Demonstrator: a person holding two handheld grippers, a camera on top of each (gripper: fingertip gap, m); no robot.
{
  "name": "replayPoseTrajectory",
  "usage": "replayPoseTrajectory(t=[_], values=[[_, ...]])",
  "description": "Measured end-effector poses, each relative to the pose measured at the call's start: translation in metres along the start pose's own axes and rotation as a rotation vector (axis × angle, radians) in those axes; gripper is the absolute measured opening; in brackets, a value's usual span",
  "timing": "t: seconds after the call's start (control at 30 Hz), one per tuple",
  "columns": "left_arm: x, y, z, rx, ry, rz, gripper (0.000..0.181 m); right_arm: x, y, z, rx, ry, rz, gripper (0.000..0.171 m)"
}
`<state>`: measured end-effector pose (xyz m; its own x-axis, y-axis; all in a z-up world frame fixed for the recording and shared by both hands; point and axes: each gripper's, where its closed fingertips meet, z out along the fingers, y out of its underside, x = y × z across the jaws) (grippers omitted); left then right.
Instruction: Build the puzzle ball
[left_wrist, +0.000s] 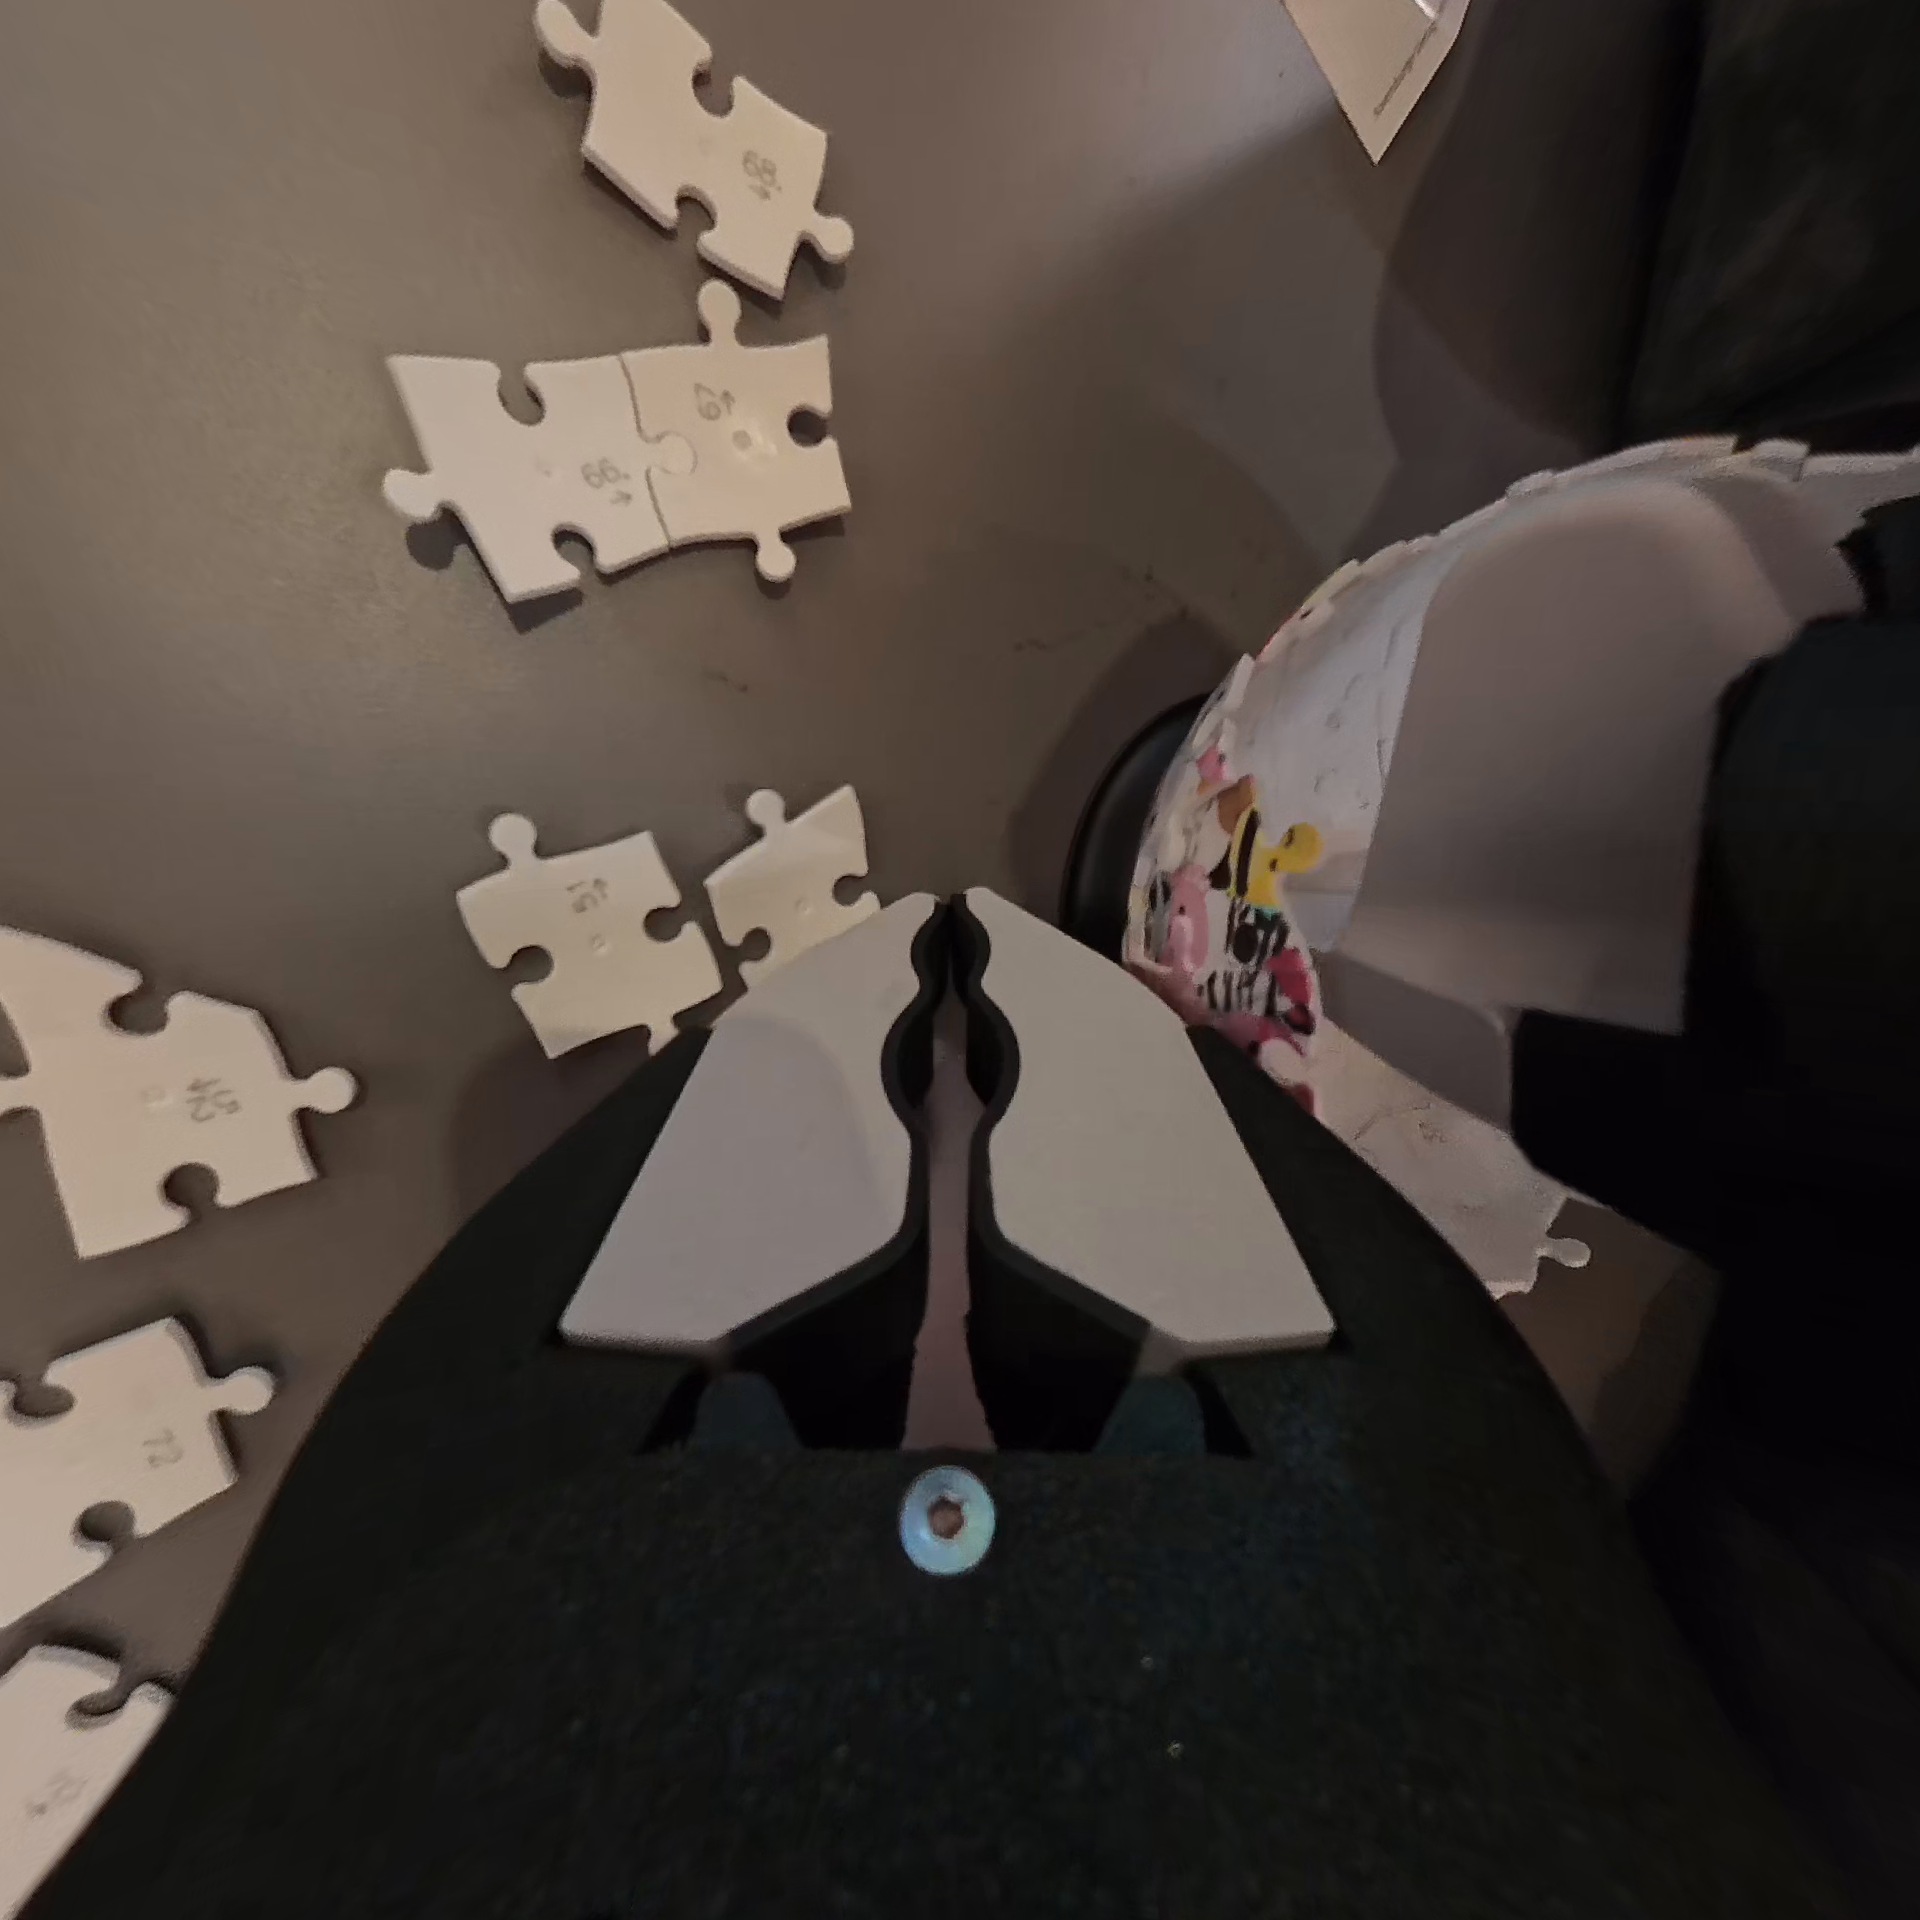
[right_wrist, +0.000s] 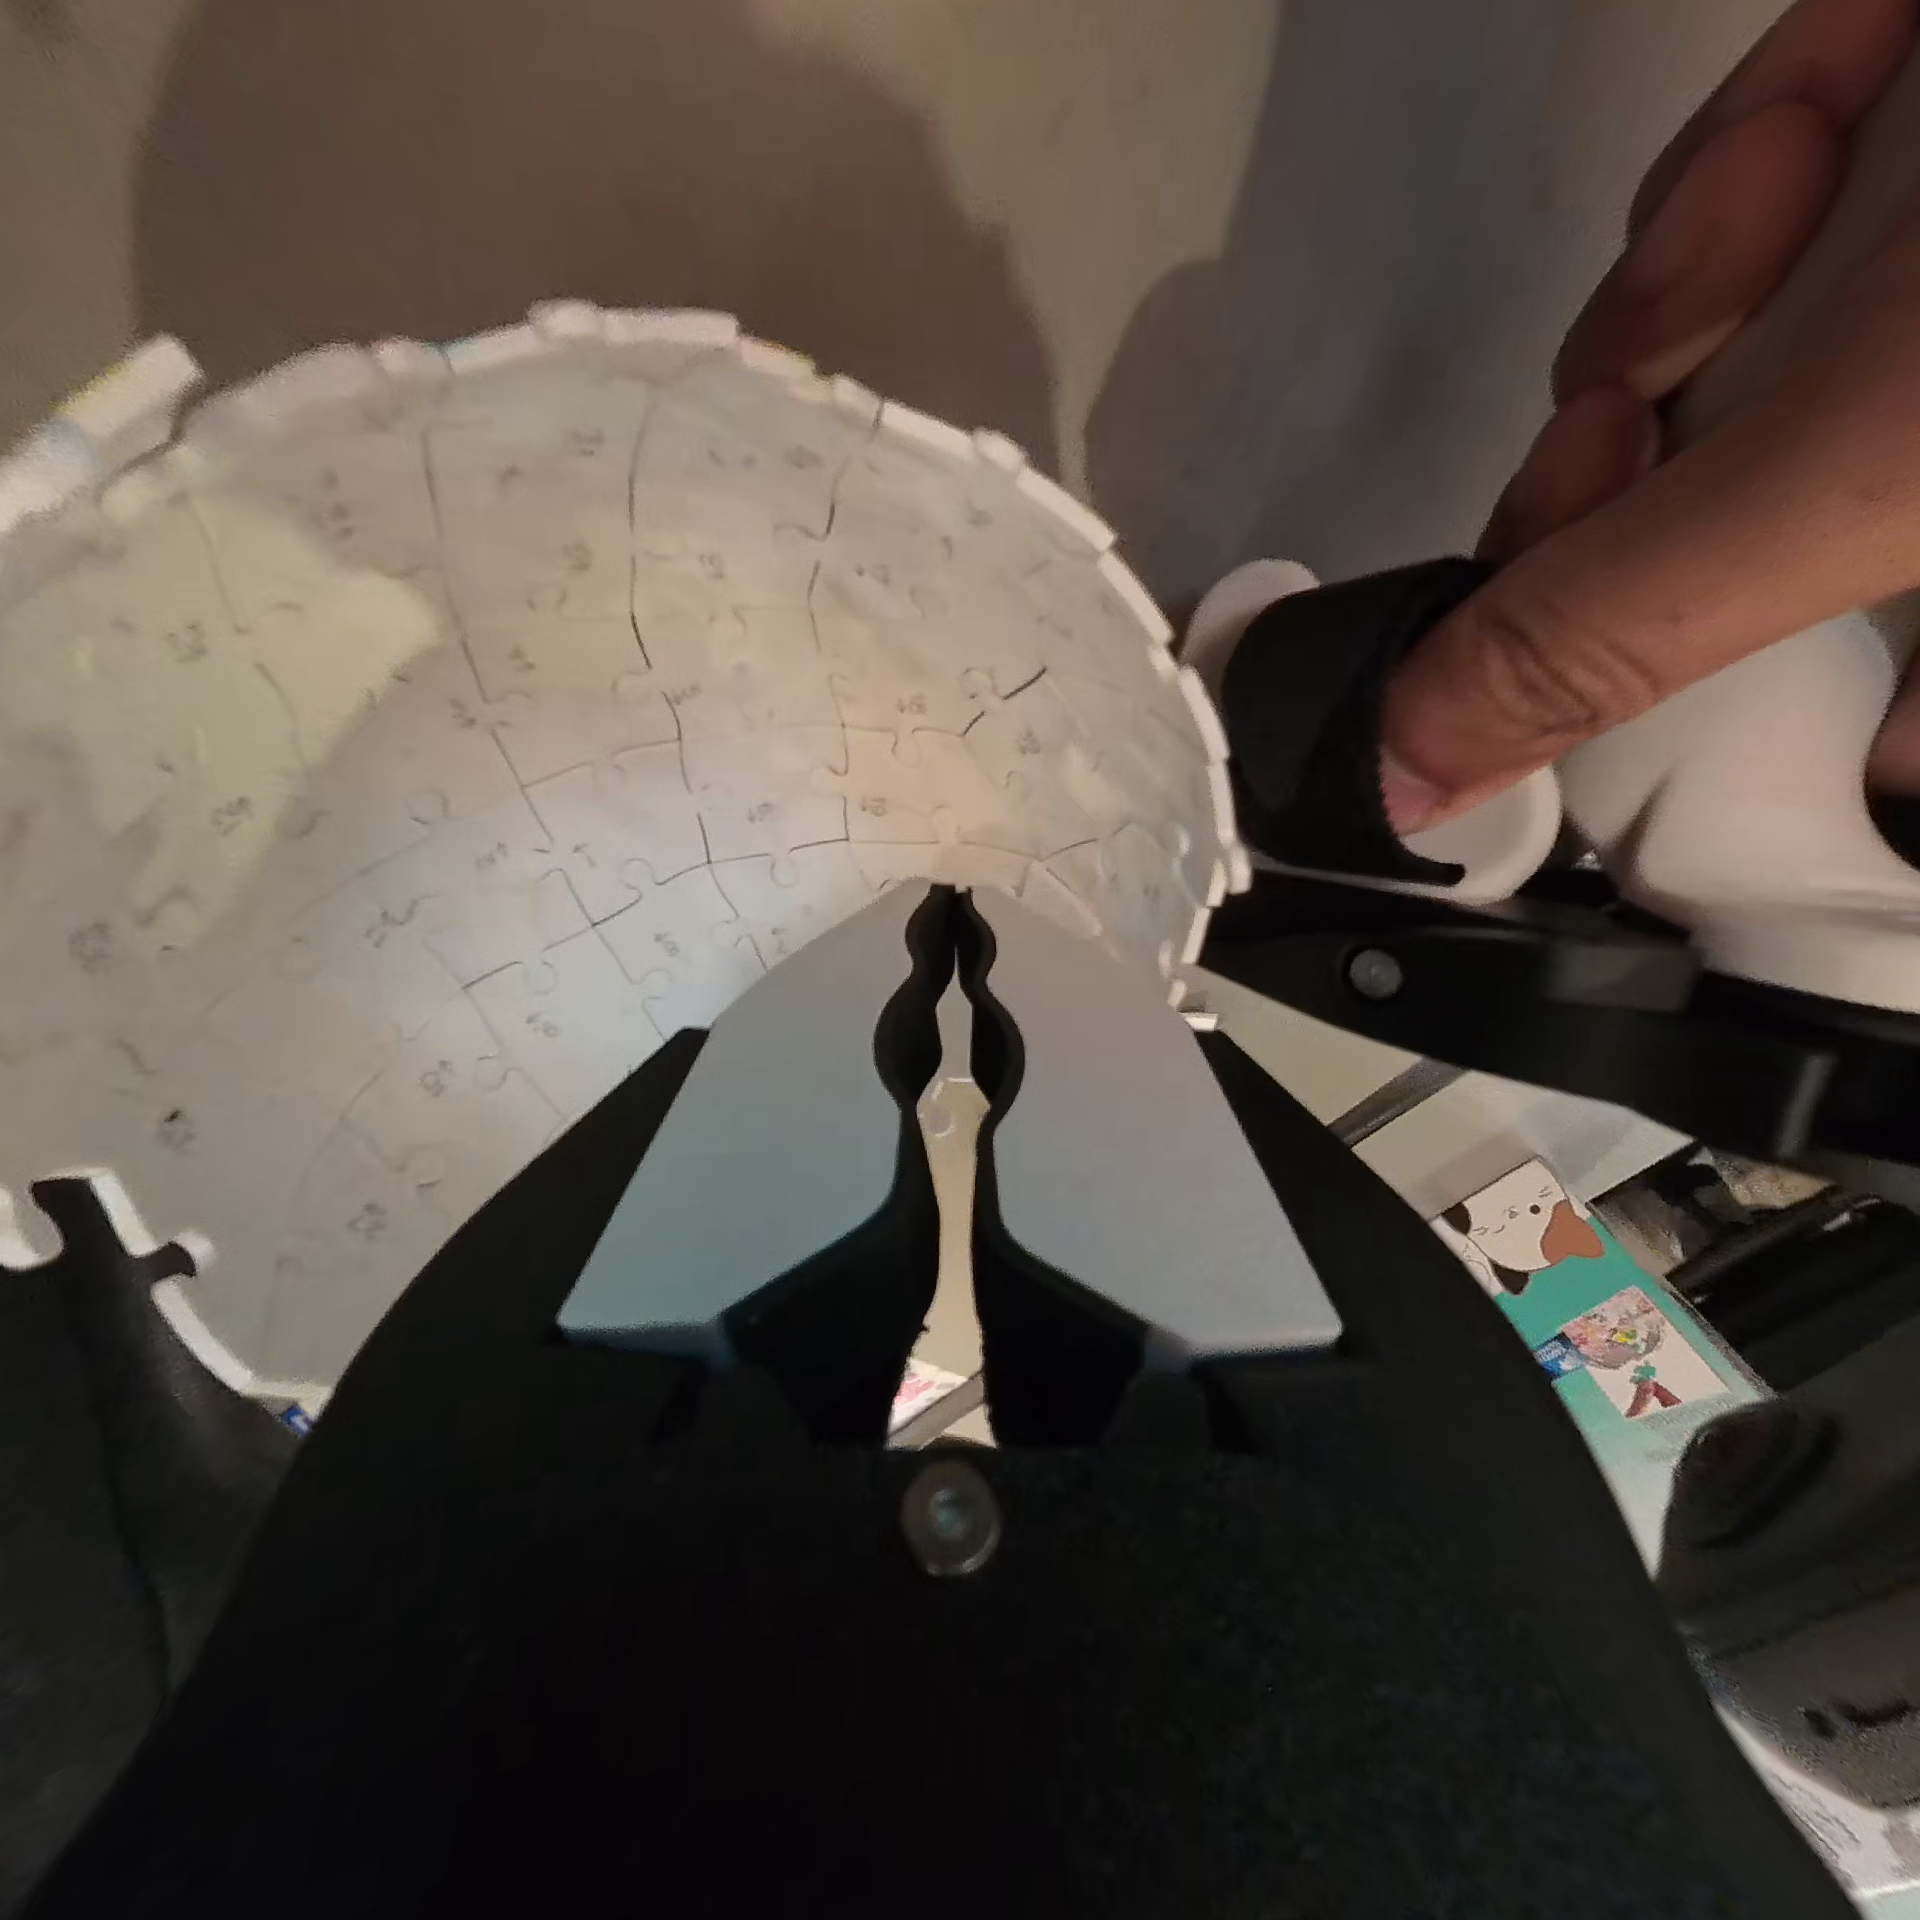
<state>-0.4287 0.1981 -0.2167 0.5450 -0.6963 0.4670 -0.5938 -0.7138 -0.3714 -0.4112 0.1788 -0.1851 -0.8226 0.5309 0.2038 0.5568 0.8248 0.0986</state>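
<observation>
Place: looks like a table at home or in a hobby room; cannot tell for sure.
Table: a plain grey top (left_wrist: 260, 644).
Loose pieces: white puzzle pieces (left_wrist: 717, 156) lie spread out, backs up, toward the table's left edge.
Box: a puzzle box (right_wrist: 1600, 1320) with cartoon pictures lies flat.
Wall: a bare pale wall (right_wrist: 1299, 208) stands behind.

Both wrist views closely share the puzzle ball (left_wrist: 1340, 727).

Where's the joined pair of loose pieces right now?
In the left wrist view, the joined pair lies blank side up on the grey table, upper left, between a single piece above and two loose pieces below.
</observation>
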Motion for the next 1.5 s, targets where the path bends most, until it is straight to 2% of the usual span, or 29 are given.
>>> replayPoseTrajectory(t=[0.17, 0.4, 0.97, 1.5], values=[[0.000, 0.000, 0.000, 0.005, 0.010, -0.017, 0.000, 0.011, 0.003, 0.005, -0.024, 0.046, 0.002, 0.000], [0.000, 0.000, 0.000, 0.016, 0.030, -0.047, 0.000, 0.001, 0.001, 0.000, 0.005, 0.001, 0.004, 0.000], [0.004, -0.003, 0.003, 0.032, 0.093, -0.072, 0.000, 0.011, -0.005, 0.007, 0.009, 0.037, 0.008, 0.000], [-0.004, 0.002, -0.003, 0.013, 0.034, -0.048, 0.000, 0.014, 0.001, 0.006, -0.012, 0.057, 0.014, 0.000]])
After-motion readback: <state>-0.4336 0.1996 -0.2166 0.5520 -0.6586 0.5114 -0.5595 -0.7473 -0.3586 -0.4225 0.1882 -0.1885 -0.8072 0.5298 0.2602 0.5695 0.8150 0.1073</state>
